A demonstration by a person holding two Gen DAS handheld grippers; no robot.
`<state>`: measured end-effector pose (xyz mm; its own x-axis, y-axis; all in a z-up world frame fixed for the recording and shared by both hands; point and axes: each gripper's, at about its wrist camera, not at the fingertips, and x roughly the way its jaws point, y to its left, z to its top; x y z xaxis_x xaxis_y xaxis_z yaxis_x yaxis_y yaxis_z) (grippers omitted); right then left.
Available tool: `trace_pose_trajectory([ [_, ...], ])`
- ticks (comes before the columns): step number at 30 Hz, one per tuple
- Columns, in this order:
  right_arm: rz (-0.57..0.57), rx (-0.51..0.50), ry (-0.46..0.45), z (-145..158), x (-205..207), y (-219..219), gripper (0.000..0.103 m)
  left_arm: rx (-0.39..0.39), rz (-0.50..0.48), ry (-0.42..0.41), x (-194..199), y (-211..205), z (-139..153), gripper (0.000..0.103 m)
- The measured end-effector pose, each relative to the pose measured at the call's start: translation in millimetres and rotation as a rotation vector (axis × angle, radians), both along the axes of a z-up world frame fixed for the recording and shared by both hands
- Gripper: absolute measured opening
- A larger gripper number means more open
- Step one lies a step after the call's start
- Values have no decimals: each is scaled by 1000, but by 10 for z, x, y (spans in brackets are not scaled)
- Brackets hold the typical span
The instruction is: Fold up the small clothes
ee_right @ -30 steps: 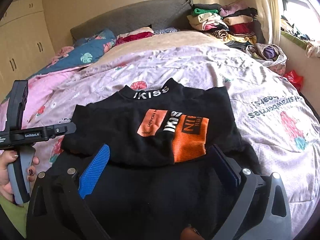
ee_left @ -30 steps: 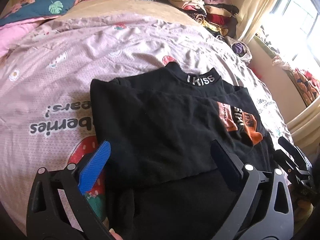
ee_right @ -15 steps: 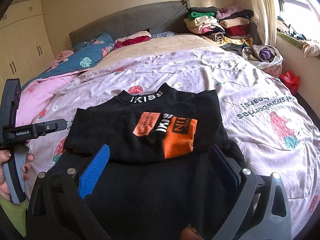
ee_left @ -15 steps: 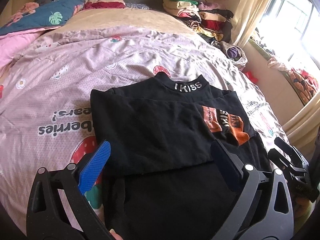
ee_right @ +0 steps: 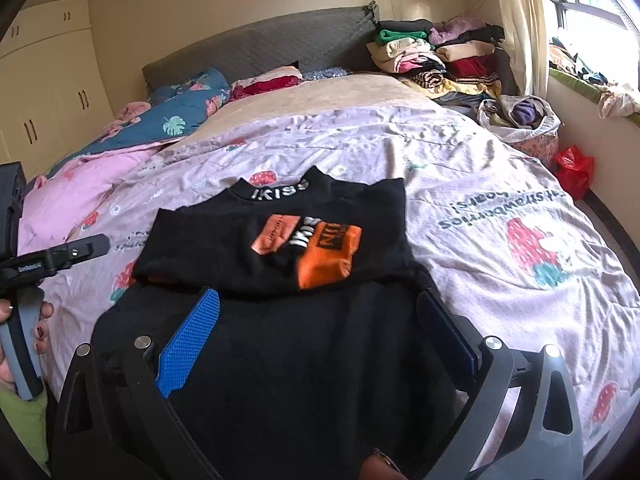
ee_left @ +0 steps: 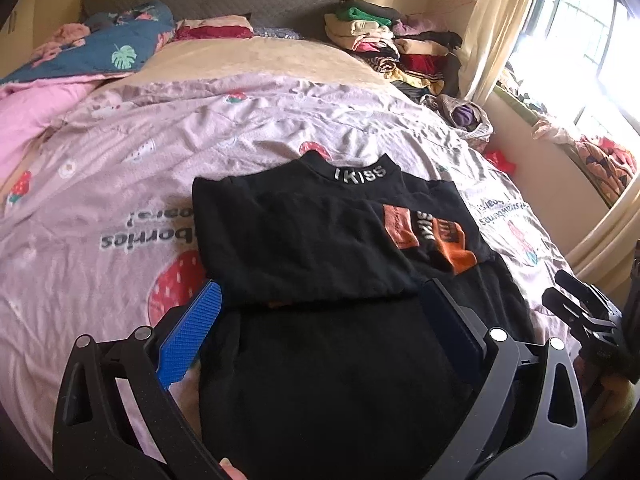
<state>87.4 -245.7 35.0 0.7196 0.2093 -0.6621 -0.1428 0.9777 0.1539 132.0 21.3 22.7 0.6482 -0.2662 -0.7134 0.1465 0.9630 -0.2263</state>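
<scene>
While both the left tool [ee_left: 320, 308] and right tool [ee_right: 320, 312] hover wide open and empty over the black shirt [ee_right: 280, 240], stacked clothes [ee_right: 440, 56] sit beyond it by the headboard [ee_right: 260, 48].

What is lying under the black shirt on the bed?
The black shirt lies on a pink strawberry-print duvet. The patch of duvet directly beneath it is covered, so nothing there can be seen.

both wrist views low over the bed [ee_left: 248, 128], facing its headboard [ee_right: 256, 46]
</scene>
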Motion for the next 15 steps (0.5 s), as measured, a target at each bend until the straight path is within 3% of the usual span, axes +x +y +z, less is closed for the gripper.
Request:
trace_pose_trajectory([
  [15, 16, -39, 61, -189, -438, -287, 98, 14, 73, 43, -403, 234, -190, 94],
])
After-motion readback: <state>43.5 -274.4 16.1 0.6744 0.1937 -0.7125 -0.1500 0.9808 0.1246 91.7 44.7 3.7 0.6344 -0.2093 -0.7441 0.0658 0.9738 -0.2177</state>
